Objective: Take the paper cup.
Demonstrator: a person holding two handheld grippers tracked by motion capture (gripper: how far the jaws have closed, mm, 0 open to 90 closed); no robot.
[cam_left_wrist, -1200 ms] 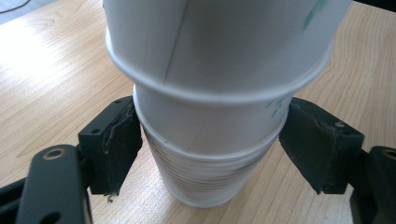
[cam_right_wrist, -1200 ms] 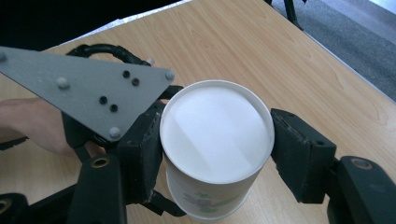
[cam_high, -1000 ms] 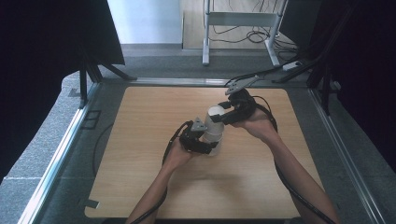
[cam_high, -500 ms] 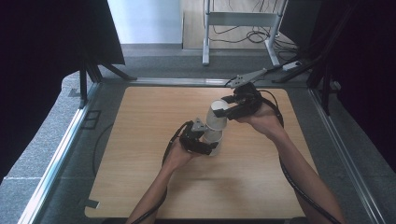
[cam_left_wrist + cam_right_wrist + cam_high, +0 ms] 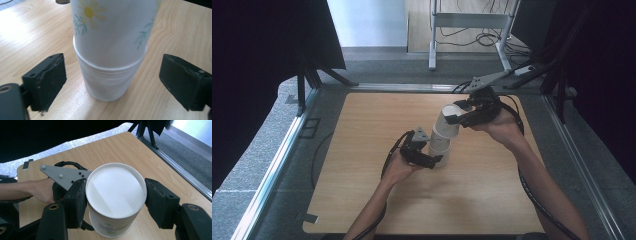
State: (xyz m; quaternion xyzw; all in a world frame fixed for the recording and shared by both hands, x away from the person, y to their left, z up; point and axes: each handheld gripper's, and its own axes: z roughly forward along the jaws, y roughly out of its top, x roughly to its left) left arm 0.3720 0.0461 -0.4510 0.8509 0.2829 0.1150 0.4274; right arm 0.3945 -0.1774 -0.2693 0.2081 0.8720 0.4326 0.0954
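Lifted a little higher than a second ago and tilted toward the far right corner, the top cup [image 5: 448,120] now comes partly out of the cup stack [image 5: 439,150], which stands near the middle of the bench [image 5: 362,130]. Both are upside-down paper cups printed with daisies: light, thin-walled, easily crushed, and prone to stick inside one another. Best purchase is near the stiff closed bottom, which is where the right gripper [image 5: 116,200] is clenched on the top cup, one pad on each side. Around the stack's lower part the left gripper [image 5: 112,82] has just been opening, its pads now clear of the stack between them. Whatever is inside the cups is hidden.
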